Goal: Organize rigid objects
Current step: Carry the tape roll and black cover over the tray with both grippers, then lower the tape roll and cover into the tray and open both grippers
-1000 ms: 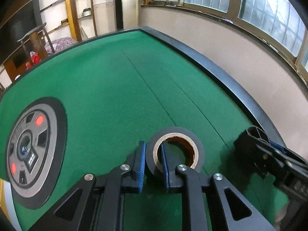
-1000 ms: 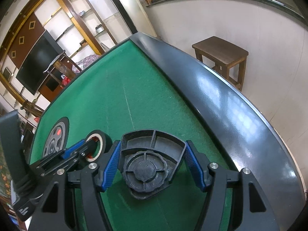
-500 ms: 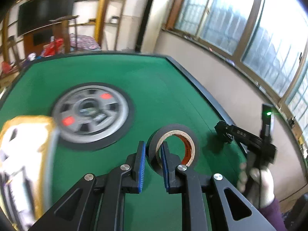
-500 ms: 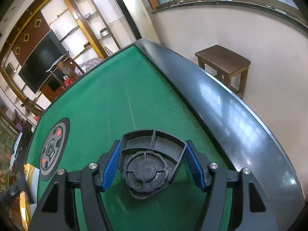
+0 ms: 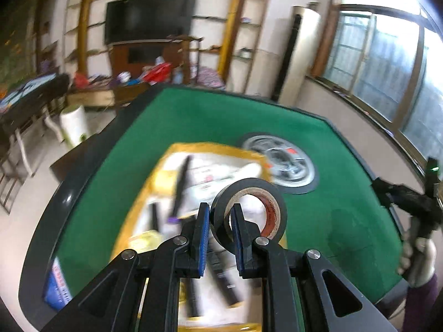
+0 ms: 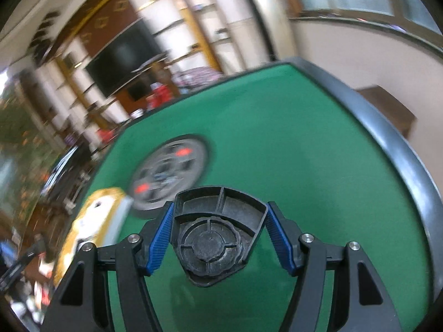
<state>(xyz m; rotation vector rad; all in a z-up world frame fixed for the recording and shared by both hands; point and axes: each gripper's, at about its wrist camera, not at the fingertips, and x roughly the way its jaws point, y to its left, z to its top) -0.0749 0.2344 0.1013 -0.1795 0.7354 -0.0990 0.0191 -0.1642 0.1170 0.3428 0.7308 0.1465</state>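
My left gripper is shut on the wall of a black tape roll with a tan core, held in the air above a yellow-rimmed tray. In the tray lie black pens and other blurred items. In the right wrist view my right gripper is shut on a black ribbed plastic part, its blue pads against both sides, above the green felt. The other hand's gripper shows at the right edge of the left wrist view, held by a gloved hand.
A round grey control disc with red buttons sits in the middle of the green table; the disc also appears blurred in the right wrist view, beside the yellow tray. A dark raised rim borders the table. A blue box lies near the left rim.
My left gripper swung left with the tape roll, from bare felt to above the yellow tray. My right gripper rose and turned left with the black part, bringing disc and tray into view.
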